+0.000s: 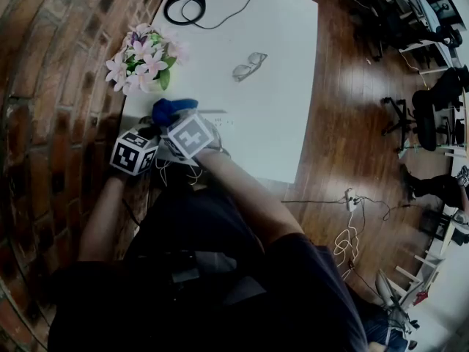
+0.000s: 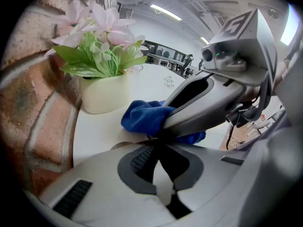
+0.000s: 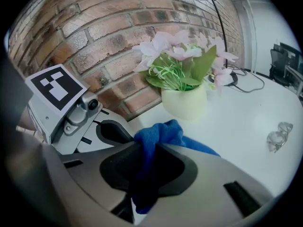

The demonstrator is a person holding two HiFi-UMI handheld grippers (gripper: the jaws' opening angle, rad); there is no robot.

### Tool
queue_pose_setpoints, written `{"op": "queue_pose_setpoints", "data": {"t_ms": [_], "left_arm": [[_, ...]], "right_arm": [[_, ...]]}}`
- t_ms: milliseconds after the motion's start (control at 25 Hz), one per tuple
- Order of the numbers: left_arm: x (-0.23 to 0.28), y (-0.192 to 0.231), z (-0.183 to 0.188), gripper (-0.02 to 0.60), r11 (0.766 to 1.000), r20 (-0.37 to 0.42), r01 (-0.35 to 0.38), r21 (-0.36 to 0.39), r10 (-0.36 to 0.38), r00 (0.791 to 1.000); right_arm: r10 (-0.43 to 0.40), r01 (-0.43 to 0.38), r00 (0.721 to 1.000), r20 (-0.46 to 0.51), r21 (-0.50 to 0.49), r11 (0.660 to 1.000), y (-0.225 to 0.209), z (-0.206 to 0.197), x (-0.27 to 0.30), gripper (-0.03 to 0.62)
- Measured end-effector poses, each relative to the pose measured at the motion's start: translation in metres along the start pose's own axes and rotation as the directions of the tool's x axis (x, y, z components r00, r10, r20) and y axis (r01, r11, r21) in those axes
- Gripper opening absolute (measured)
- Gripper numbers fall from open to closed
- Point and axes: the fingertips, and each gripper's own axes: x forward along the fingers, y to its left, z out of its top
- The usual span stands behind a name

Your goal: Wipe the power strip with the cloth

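A blue cloth [image 1: 174, 111] lies bunched on the white table [image 1: 278, 86], just in front of a flower pot. My right gripper [image 3: 142, 155] is shut on a fold of the cloth [image 3: 158, 134], which hangs down between its pads. In the head view the right gripper [image 1: 179, 123] sits under its marker cube, close beside my left gripper [image 1: 146, 134]. My left gripper [image 2: 158, 143] is shut, its tips right against the cloth [image 2: 142, 117] and the right gripper's fingers [image 2: 199, 103]. I cannot make out a power strip on the table; the grippers hide the spot beneath them.
A pale pot of pink flowers [image 1: 143, 61] stands at the table's left edge by the brick wall [image 1: 51, 64]. A pair of glasses [image 1: 249, 66] lies mid-table and a black cable loop [image 1: 187, 6] at the far end. Thin white cords [image 1: 176, 171] hang near my wrists. A white power strip [image 1: 352, 200] lies on the wooden floor.
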Motion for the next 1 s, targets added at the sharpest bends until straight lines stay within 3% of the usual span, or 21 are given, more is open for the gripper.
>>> {"op": "queue_pose_setpoints", "data": {"t_ms": [640, 1000], "left_arm": [[0.001, 0.0, 0.0, 0.002, 0.998, -0.053, -0.027, -0.049, 0.024, 0.998], [0.002, 0.002, -0.003, 0.003, 0.997, -0.066, -0.064, -0.045, 0.061, 0.996]], "right_arm": [[-0.031, 0.032, 0.999, 0.021, -0.051, 0.998, -0.011, -0.014, -0.016, 0.087], [-0.054, 0.054, 0.998, 0.014, -0.001, 0.999, -0.024, -0.033, -0.034, 0.087]]}}
